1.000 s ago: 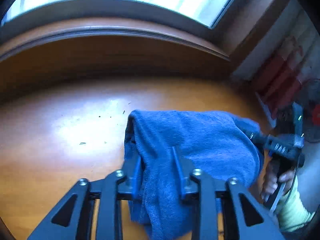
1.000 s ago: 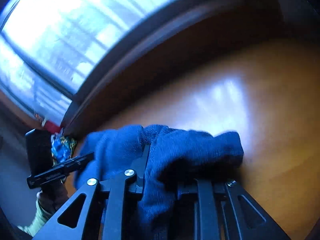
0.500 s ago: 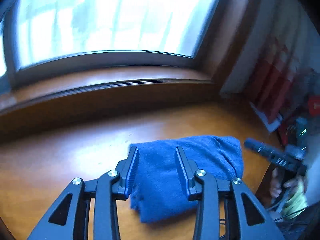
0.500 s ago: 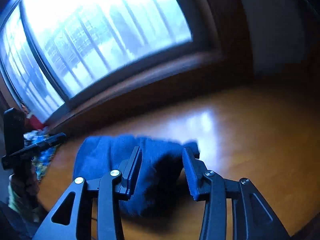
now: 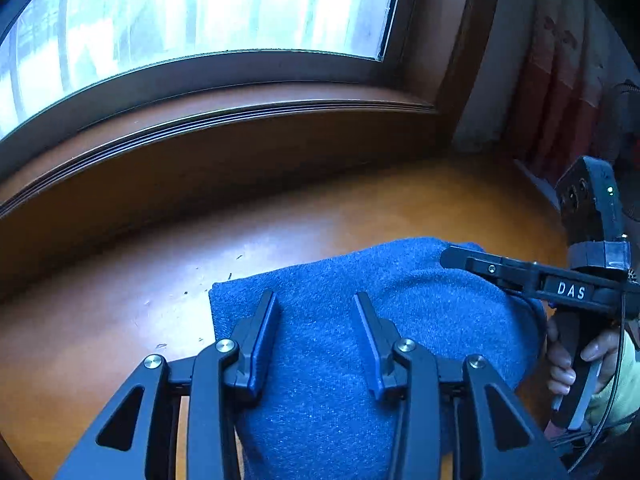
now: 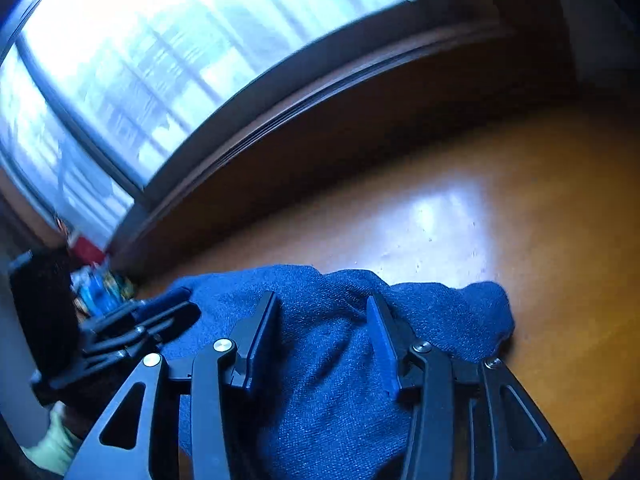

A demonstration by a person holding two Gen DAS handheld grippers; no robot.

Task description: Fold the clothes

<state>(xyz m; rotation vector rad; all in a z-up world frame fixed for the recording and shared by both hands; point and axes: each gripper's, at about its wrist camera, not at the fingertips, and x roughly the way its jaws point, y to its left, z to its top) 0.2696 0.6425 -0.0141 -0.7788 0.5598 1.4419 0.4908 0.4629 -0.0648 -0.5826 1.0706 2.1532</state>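
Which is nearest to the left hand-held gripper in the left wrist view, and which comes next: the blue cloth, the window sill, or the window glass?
1. blue cloth: right under the open left hand-held gripper.
2. window sill: beyond the table, behind the cloth.
3. window glass: at the top, above the sill.

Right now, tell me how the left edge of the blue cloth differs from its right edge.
In the left wrist view the blue cloth's left edge is straight, flat and squared at the corner. In the right wrist view its right edge is lumpy and bunched, with a rounded flap sticking out. Both edges rest on the wooden table, and both grippers, left and right, stand open over the cloth.
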